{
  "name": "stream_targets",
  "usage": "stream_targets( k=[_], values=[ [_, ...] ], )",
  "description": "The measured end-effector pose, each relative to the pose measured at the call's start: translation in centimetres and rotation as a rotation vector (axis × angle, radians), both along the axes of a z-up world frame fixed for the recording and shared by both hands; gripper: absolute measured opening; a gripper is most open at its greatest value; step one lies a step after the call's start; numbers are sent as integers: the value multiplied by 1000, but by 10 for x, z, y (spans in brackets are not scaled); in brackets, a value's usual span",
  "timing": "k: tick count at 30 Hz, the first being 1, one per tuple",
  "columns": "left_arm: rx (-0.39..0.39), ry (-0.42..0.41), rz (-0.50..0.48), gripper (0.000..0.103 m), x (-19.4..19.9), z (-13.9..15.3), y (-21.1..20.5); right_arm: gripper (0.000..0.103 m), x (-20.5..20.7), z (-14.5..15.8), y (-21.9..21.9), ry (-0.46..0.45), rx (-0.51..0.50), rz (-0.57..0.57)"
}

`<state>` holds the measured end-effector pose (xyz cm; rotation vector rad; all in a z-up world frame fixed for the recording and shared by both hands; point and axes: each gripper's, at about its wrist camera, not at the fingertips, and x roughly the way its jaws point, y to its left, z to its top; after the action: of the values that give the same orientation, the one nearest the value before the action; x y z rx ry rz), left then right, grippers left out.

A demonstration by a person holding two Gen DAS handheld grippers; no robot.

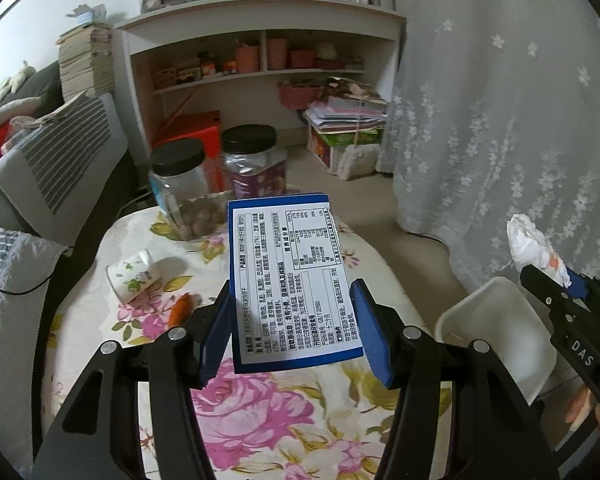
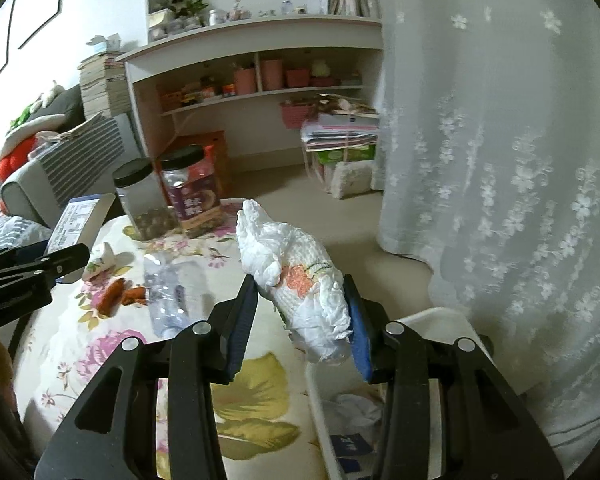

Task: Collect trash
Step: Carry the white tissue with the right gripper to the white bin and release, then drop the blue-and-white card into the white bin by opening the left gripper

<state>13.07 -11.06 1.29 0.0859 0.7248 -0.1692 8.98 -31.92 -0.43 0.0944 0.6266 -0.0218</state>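
The left hand-held gripper (image 1: 292,320) is clamped on a blue-edged box (image 1: 290,284), held upright between its pads above the floral table (image 1: 260,420), white label panel facing the camera. The right hand-held gripper (image 2: 302,320) is pinched on a crumpled white tissue wad (image 2: 300,276), orange-printed, over the white bin (image 2: 320,400) beside the table.

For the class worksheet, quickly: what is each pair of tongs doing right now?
Left tongs: closed on a blue-edged snack box.
Right tongs: closed on a crumpled white tissue.
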Motion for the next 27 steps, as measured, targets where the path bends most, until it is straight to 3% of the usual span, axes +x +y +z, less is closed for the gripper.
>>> stream_targets(
  k=[12,14,15,18,24,27],
  values=[
    [-18,8,-133,57,-15,-2,-68,42,-27,-9,-65,28,3,-146],
    [-25,11,-153,57,-17,-3,-78,56,-31,-10,-76,35,4,-177],
    [-30,12,-167,57,-19,-3,-86,68,-33,-11,-81,36,8,-193],
    [-42,22,-200,57,-22,-4,-105,70,-40,-11,-97,31,11,-243],
    [-45,30,-269,57,-32,-5,-146,91,-54,-11,-130,29,27,-379],
    [-42,28,-299,57,-37,-4,-163,95,-61,-11,-146,32,34,-459]
  ],
)
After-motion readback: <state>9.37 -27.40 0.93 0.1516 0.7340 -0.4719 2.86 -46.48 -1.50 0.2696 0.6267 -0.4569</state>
